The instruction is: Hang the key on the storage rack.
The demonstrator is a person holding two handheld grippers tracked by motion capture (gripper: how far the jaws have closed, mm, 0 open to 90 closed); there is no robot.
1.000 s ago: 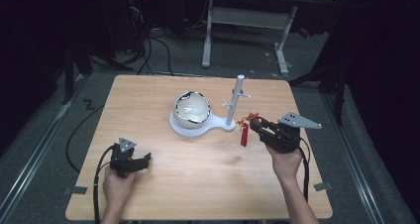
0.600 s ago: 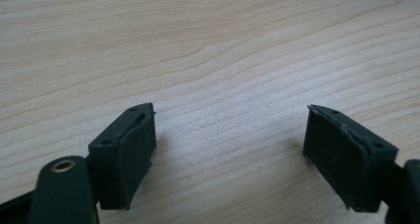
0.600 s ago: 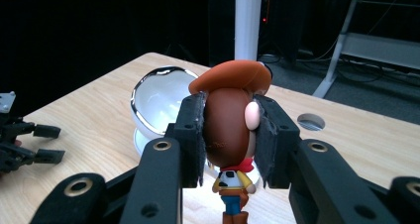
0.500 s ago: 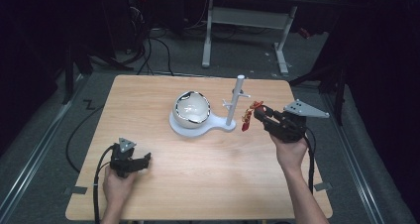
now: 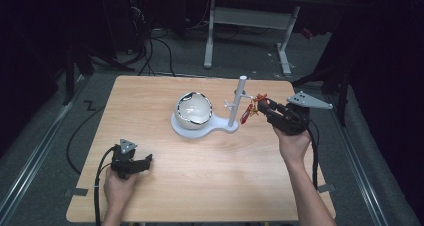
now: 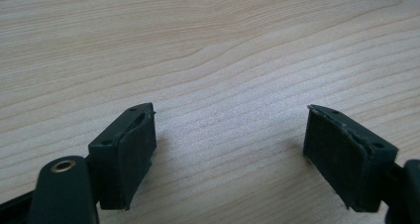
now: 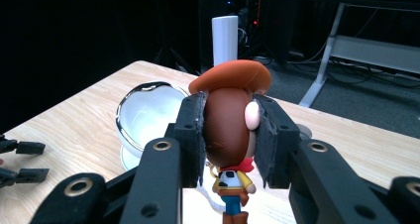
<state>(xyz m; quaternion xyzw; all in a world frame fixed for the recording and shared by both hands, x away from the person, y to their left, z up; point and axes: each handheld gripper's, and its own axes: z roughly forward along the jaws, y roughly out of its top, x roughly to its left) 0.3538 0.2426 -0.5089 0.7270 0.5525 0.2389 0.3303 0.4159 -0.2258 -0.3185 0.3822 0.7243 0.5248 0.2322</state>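
R gripper [image 7: 225, 135] was clamped on the cowboy figurine keychain [image 7: 230, 135] by its head, held in the air just beside the white stand's post [image 5: 237, 103], not yet hung on a peg. L gripper [image 6: 228, 154] sat wide open, nothing in it, on the table [image 5: 150, 101] well short of the stand. Est. pick done, hanging left.
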